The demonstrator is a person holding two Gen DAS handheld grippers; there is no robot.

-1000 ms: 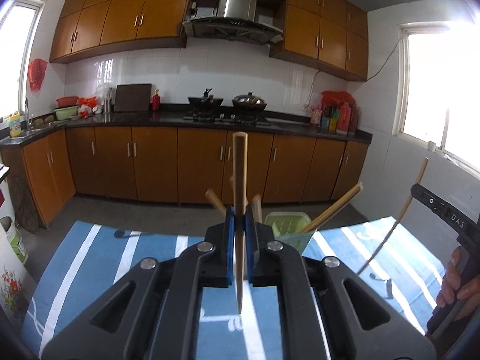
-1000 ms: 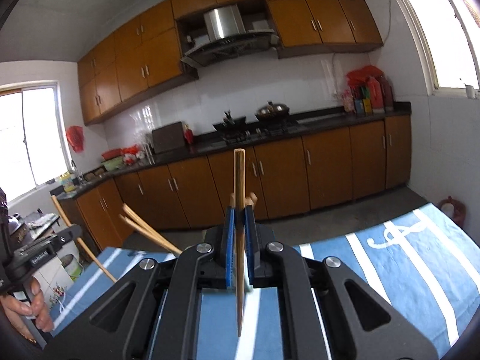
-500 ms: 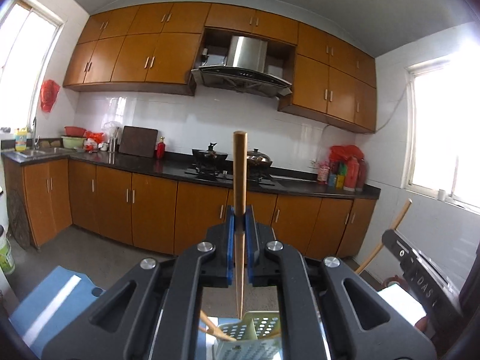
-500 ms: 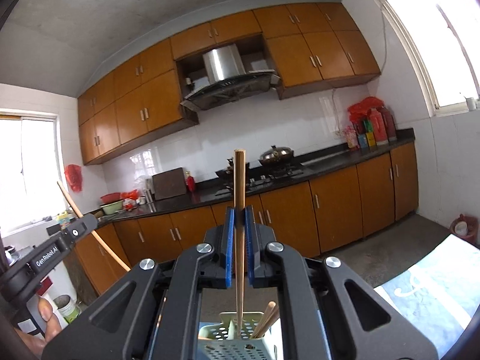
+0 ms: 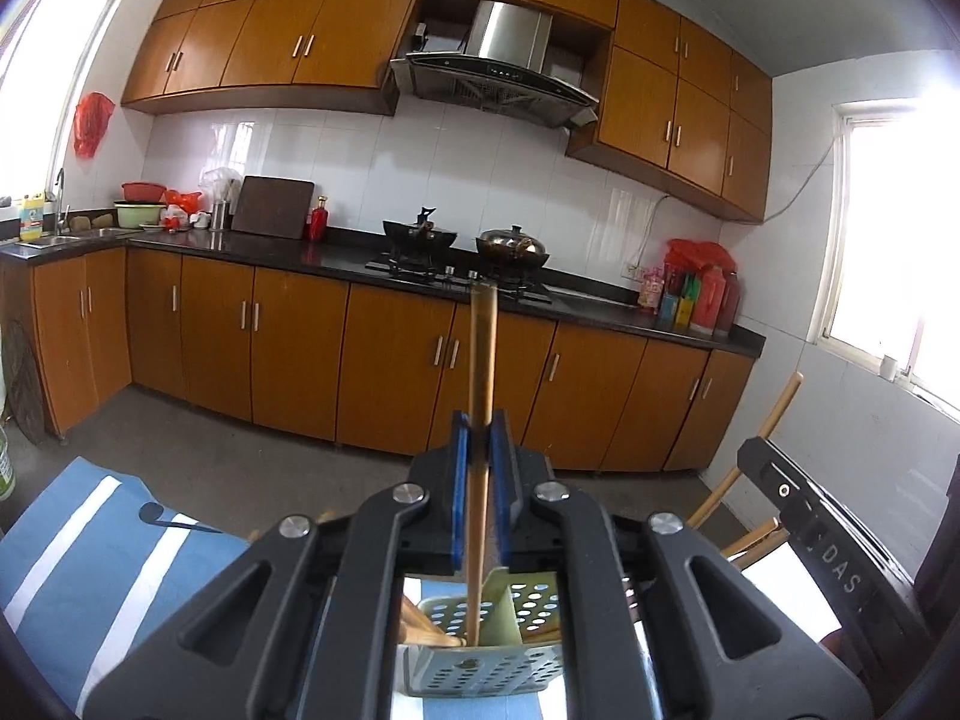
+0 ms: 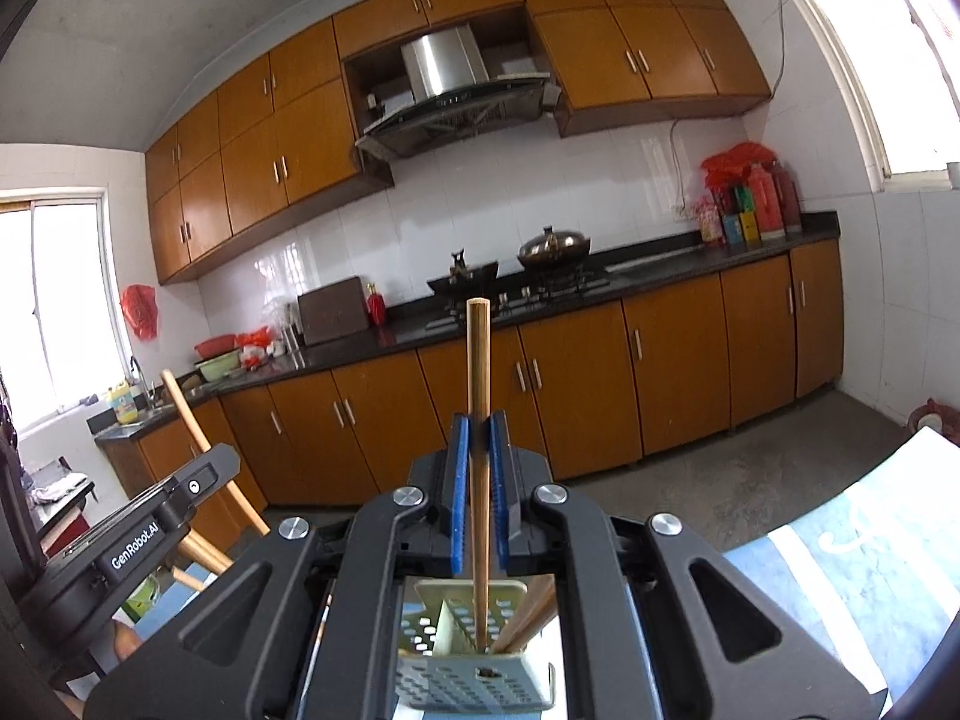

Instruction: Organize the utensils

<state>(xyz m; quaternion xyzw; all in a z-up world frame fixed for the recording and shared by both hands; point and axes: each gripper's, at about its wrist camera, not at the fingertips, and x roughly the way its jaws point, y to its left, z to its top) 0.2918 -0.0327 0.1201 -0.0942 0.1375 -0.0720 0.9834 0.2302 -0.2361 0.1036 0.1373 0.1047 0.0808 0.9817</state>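
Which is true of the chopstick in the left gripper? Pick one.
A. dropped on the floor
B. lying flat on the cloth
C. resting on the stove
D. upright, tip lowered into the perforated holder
D: the chopstick stands upright between the left gripper's fingers, its tip inside the perforated holder.

Orange-brown wall cabinets (image 5: 288,42) ran across the top of the frame above white tiled walls (image 5: 336,168), with a steel range hood (image 5: 498,72) at upper centre. A dark countertop (image 5: 300,252) topped matching base cabinets (image 5: 288,354) over a grey floor (image 5: 180,426). Bright windows (image 5: 894,252) glared at the right edge.
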